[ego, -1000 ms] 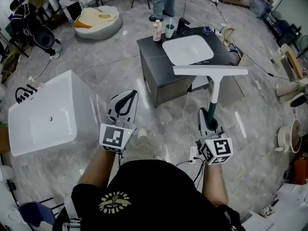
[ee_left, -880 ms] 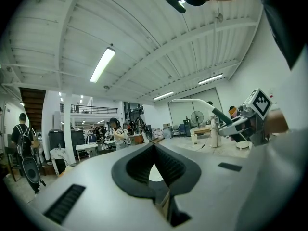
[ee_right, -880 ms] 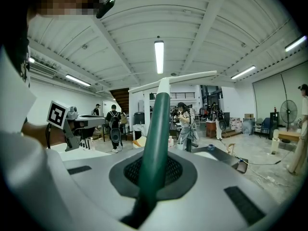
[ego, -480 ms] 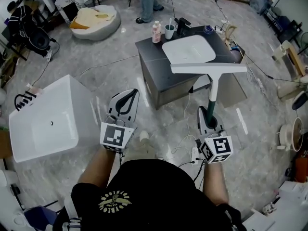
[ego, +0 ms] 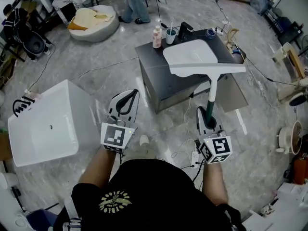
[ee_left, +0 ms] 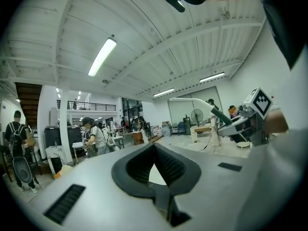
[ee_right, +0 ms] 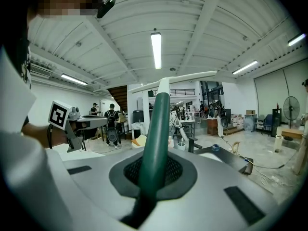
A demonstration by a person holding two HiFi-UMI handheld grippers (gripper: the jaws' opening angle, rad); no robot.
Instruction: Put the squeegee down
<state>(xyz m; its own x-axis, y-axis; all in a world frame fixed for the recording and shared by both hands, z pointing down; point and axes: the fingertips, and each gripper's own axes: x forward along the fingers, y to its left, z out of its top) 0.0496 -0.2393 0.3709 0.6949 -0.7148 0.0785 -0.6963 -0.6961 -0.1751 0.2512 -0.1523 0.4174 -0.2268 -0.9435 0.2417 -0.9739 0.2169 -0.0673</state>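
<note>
The green-handled squeegee [ego: 211, 83] is held off the floor by its handle, wide white blade crosswise at the far end.

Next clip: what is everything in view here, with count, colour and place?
cabinet: one, dark grey, floor centre
sink: one, white, on the cabinet
faucet: one, black, behind the sink
bottle: one, pink, cabinet's back edge
cup: one, pale, beside the bottle
squeegee: one, white blade, green-and-white handle, blade before the sink
bathtub: one, white, floor left
cushion: one, cream, floor top left
bystander: one, blue trousers, top edge
power strip: one, white, floor lower centre
left gripper: one, white, shut, empty
right gripper: one, white, shut on the squeegee's handle
</note>
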